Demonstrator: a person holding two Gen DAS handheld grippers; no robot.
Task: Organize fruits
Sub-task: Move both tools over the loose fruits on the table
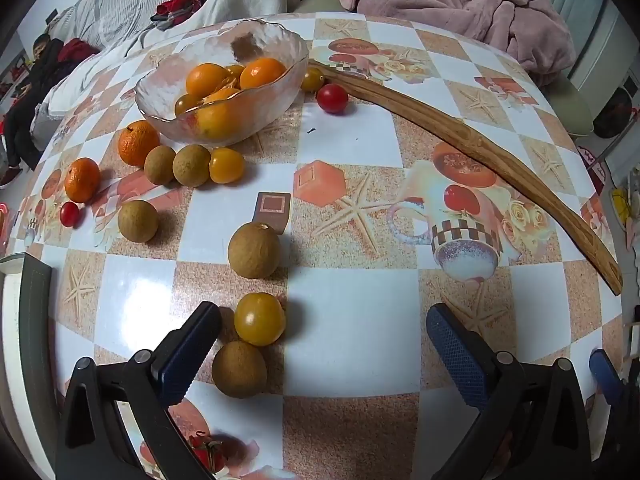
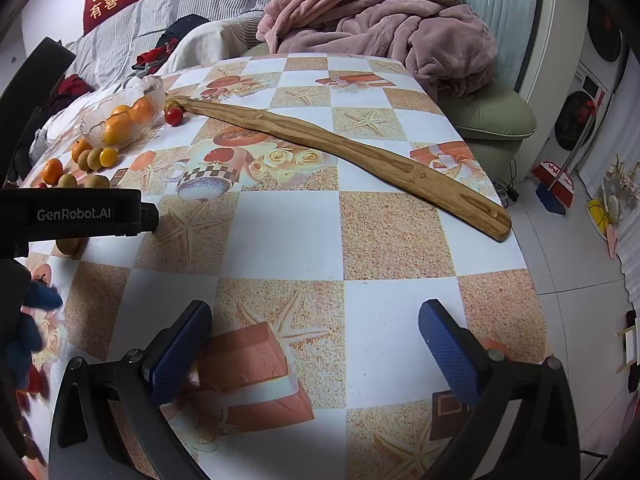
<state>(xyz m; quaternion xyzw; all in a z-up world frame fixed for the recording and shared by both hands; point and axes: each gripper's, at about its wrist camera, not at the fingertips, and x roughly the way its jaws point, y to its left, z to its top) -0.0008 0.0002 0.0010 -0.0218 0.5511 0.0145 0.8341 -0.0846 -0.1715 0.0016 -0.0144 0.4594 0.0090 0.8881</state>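
Both tongs, left tongs (image 1: 322, 328) and right tongs (image 2: 314, 326), are spread wide, nothing gripped; loose fruit's presumably destined for the clear glass bowl (image 1: 280, 92) far left.

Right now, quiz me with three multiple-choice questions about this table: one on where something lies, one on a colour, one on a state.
1. Where does the glass bowl stand?
A. at the table's far side, beside the wooden stick's end
B. on the sofa
C. between the left tool's fingers

2. What colour is the round fruit beside the wooden stick?
A. green
B. red
C. purple

3. How does the right tool stand?
A. shut on a fruit
B. shut on the stick
C. open, empty

Answers: 1 A, the bowl sits far back, beside the stick's end. 2 B, it is plainly red. 3 C, only tablecloth shows between its fingers.
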